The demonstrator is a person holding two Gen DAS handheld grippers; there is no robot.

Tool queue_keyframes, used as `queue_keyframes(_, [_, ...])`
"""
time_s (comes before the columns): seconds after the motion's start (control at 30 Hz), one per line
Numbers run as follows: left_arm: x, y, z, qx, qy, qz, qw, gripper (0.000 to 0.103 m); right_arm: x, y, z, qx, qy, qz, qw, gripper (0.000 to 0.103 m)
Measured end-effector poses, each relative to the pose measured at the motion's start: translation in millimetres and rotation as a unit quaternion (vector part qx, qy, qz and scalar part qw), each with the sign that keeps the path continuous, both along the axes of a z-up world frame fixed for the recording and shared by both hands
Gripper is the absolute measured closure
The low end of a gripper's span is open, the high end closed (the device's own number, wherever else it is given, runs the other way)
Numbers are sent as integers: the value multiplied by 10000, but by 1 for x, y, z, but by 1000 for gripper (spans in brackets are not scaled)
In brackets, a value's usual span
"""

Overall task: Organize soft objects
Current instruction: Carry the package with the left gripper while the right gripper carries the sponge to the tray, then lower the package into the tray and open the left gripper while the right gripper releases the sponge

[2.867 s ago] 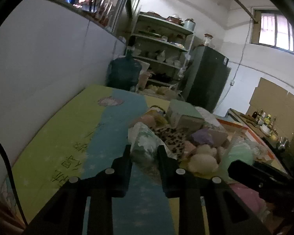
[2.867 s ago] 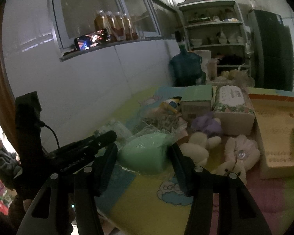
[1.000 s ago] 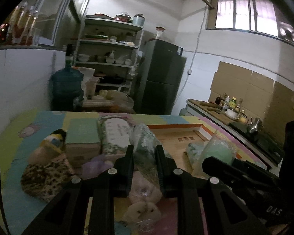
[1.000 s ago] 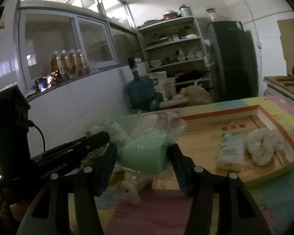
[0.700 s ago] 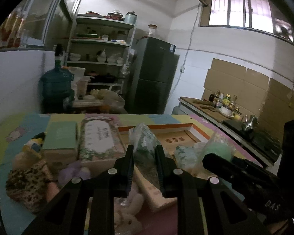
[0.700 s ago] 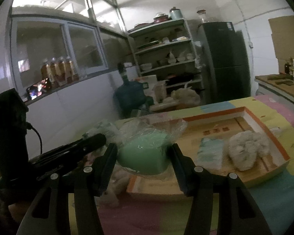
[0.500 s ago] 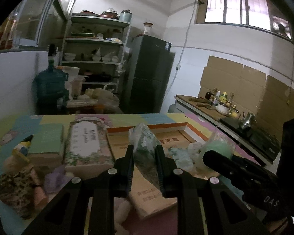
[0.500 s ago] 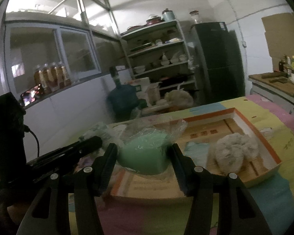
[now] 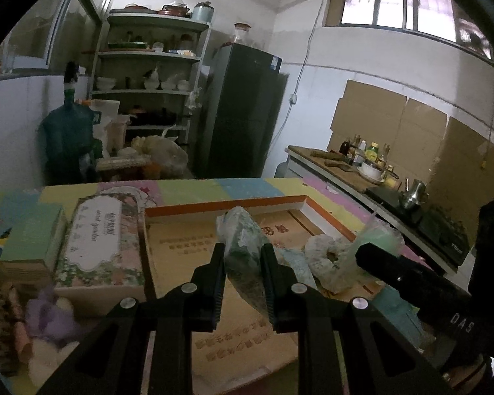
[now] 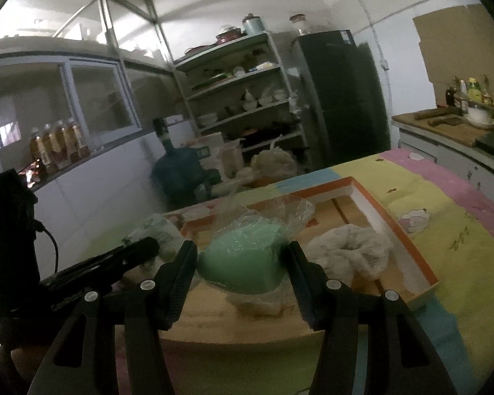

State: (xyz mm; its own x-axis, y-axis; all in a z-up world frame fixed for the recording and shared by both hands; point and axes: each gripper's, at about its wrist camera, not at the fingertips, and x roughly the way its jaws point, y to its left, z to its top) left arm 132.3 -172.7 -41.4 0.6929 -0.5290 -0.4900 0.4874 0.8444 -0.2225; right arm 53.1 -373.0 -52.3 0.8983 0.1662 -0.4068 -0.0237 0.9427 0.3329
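**Both grippers carrying bagged soft goods over the tray**

Left gripper (image 9: pixel 242 256) is pinching a dark bagged bundle (image 9: pixel 243 247) at frame centre, jaws nearly closed. Right gripper (image 10: pixel 242 263) is gripping a green bagged pack (image 10: pixel 243 263), jaws about half apart. Both loads are hanging above the orange-rimmed tray (image 9: pixel 220 202), where a white fluffy piece (image 10: pixel 349 253) is lying at right. Judging the transport step nearly done; next, lowering onto bare tray floor and releasing.
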Motion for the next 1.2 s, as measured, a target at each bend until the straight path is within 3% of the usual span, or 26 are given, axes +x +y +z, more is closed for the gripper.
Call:
queue_keyframes(0.9, [36, -22, -36, 216, 682, 52, 9974, 81, 38, -24, -34, -23, 800, -81, 9968, 46])
queue_keyframes(1.2, [36, -26, -40, 297, 750, 180, 9966, 74, 42, -27, -41, 5, 920, -79, 9957, 44])
